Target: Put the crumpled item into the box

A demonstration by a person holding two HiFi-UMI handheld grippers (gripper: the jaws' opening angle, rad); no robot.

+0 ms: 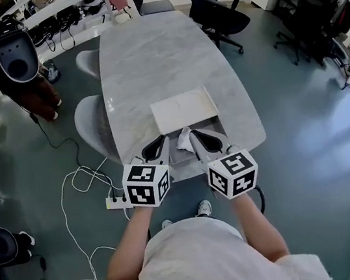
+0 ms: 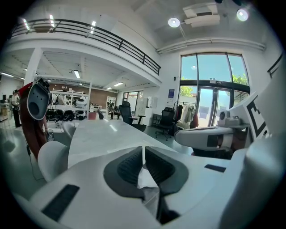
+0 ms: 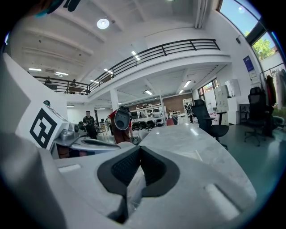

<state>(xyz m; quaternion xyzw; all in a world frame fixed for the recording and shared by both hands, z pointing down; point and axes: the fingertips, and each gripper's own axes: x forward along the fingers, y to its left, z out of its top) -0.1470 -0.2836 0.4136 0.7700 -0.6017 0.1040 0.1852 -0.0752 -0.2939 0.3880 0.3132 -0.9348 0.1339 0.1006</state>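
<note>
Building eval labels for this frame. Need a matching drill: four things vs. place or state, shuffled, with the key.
Things:
1. crumpled item
2. box
3. power strip
4. left gripper

Place or state:
A. on the grey floor, left of the table
B. shut, gripping white paper
C. lying flat on the marble table's near end
D. white, pinched between jaw pads

Pairs: 1-D, 2-C, 3-A, 4-B

Marbled grey table (image 1: 149, 61); box (image 1: 183, 109), crumpled item (image 1: 184, 133) apparently white.
</note>
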